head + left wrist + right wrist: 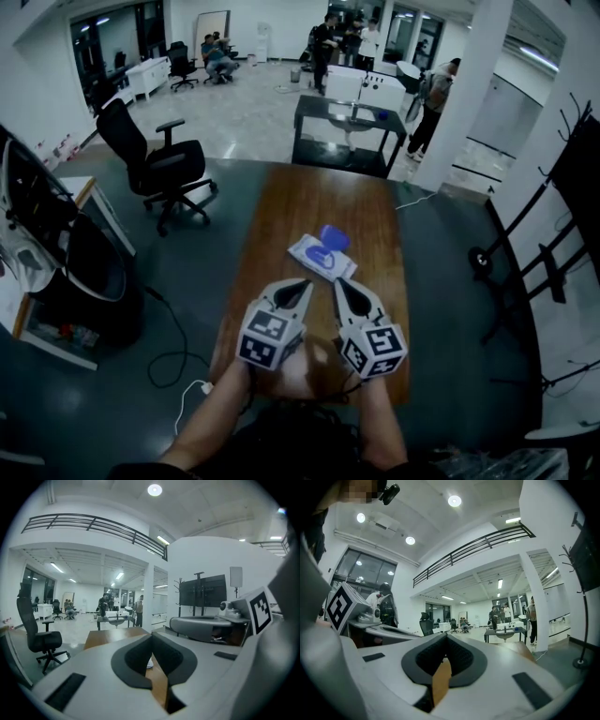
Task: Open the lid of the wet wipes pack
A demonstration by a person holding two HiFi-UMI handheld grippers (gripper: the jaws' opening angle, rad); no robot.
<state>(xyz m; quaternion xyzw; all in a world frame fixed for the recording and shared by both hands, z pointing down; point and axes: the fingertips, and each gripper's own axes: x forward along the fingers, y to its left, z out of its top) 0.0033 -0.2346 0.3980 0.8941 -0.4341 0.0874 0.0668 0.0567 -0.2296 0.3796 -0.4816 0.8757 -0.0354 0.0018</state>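
The wet wipes pack (319, 256) is white with a blue label and lies on the wooden table (309, 202), just past the middle. A blue flap (335, 236) lies at its far edge. Both grippers hover side by side over the near end of the table, short of the pack, pointing at it. The left gripper (306, 283) is shut with nothing between its jaws, and so is the right gripper (338, 281). In the left gripper view the jaws (151, 635) meet, with a sliver of white below them. In the right gripper view the jaws (446, 635) meet over bare wood.
A black office chair (159, 164) stands left of the table and a dark desk (347, 127) beyond its far end. Black stands (530, 248) are on the right. A cable (178, 370) runs over the floor at lower left. Several people are far back.
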